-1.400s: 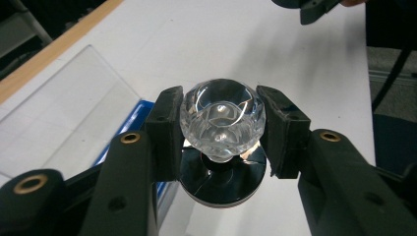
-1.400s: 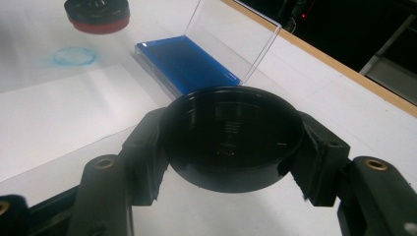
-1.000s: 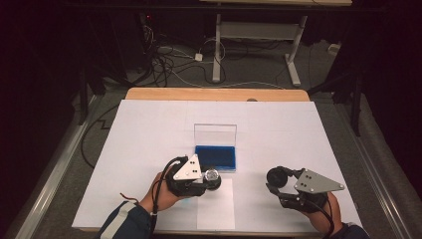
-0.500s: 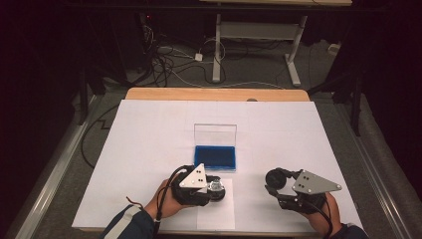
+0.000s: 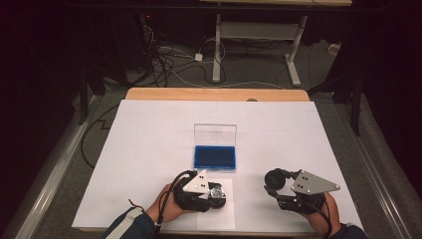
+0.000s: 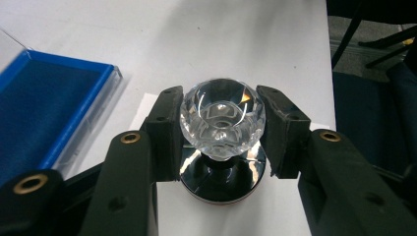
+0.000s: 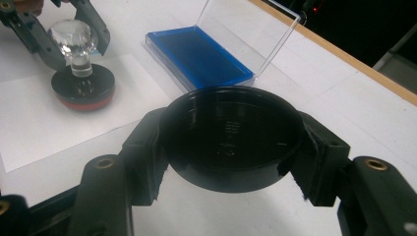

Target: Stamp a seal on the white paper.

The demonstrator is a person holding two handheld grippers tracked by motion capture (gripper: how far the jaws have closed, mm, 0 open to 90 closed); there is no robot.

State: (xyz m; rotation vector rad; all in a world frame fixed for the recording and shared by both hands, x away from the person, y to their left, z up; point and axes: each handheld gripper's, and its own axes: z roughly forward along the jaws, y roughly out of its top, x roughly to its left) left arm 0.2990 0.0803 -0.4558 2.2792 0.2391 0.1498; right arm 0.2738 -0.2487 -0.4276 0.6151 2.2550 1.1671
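Left tongs point(image 6: 222, 135) clamp stamp's crystal knob point(image 6: 222, 120), base on paper sheet point(image 5: 219, 206); right tongs point(image 7: 231, 147) grip black cap point(image 7: 231, 135). Risk: faceted knob slips, stamp tilts, print smears.

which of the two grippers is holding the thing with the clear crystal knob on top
The left gripper: its pads clamp the faceted clear knob of the round stamp. The right gripper holds a plain black round cap.
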